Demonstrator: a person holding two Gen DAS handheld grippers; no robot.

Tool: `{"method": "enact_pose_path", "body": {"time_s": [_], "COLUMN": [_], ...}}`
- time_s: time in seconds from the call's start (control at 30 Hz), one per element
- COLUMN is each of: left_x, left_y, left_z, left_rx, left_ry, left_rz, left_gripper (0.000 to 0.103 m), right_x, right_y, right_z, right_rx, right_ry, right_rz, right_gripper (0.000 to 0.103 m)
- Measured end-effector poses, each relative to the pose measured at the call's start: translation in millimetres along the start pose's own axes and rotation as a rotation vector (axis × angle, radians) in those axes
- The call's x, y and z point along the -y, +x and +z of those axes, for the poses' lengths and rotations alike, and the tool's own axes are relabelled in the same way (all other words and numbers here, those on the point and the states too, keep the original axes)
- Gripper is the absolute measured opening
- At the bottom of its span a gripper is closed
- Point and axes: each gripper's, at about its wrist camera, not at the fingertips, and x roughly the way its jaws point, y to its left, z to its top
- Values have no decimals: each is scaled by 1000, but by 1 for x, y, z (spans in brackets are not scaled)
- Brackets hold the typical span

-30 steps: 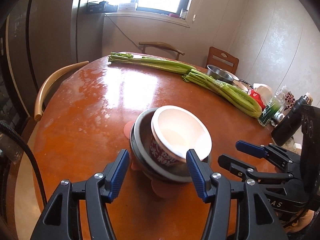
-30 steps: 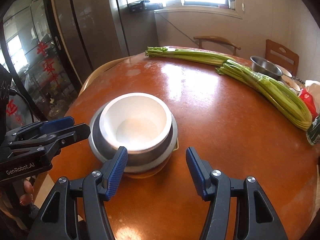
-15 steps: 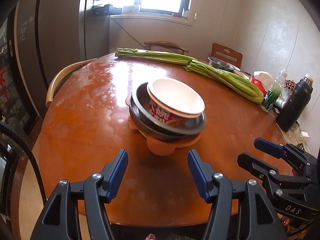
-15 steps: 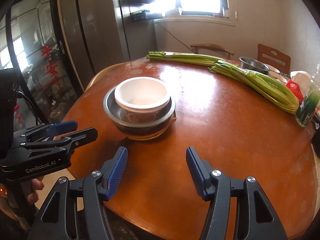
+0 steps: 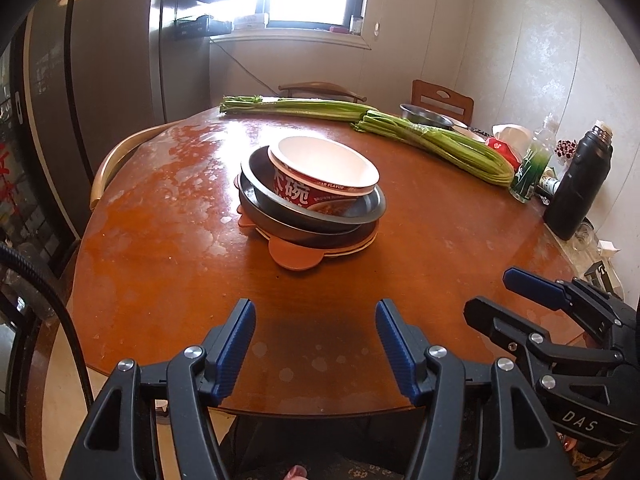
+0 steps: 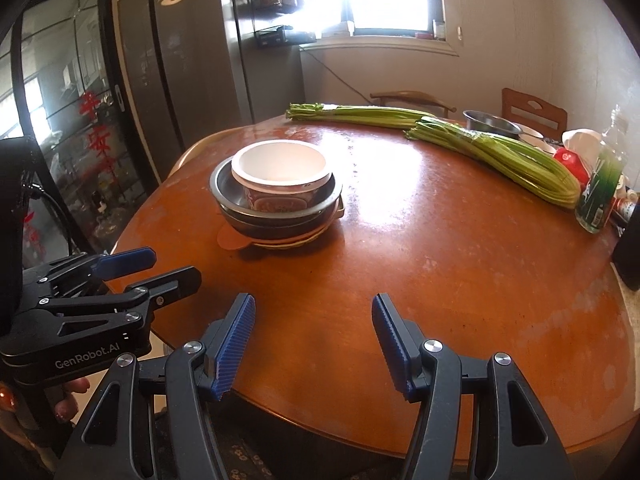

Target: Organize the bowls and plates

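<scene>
L tool (image 5: 314, 334) released, nothing btwn jaws; R tool (image 6: 314, 332) likewise. Bowl stack (image 5: 316, 196) sits on tabletop (image 5: 168, 240) ahead of both, well apart. Looks done w/ stacking: keep tools clear, don't nudge the tilted top bowl (image 6: 282, 176).

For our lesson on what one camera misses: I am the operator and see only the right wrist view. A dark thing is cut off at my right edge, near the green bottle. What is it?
Observer: A black flask, standing upright just right of the green bottle.
Operator: The paper bowl shows me a food picture on its side. Is anything else printed on it?
Observer: The side facing the left wrist camera has large white characters on red.
Operator: I see one tab on the orange plate at the bottom.
Observer: From here it shows two tabs, one in front and one at the left.
</scene>
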Motion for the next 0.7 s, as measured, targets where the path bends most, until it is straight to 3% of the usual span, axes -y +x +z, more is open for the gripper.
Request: {"method": "enact_pose_path", "body": {"time_s": [0.7], "left_x": [-8], "left_y": [-5], "left_z": [-10], "left_rx": [4], "left_ry": [-5], "left_rz": [14], "left_gripper": [62], "right_x": [-12], "right_y": [-3], "right_z": [-9], "right_rx": [-12], "right_ry": [-9], "right_rz": [-12], "right_gripper": [63]}}
